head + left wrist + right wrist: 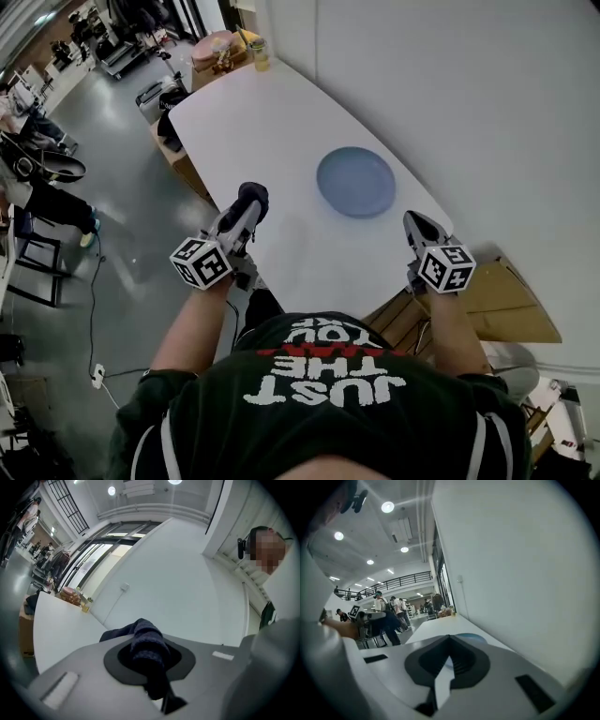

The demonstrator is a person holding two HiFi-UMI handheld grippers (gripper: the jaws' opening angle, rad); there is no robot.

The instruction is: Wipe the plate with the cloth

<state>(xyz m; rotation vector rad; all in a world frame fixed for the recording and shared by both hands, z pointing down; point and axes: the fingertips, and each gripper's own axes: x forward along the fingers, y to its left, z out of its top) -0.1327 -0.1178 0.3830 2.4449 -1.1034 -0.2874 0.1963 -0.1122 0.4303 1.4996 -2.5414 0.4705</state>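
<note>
Left of the blue plate (356,181), left hand-held gripper (249,201) clamps the cloth (147,644) for wiping; right hand-held gripper (418,223) closed, empty.

- A long white table (281,122) is set along a plain white wall (469,75).
- A polished grey floor (122,206) is seen on the table's other side.
- Brown cardboard (506,300) is lodged beside the table's near corner.
- Round ceiling lights (387,506) are lit and a railed gallery (393,581) is seen beyond the table's far end.
</note>
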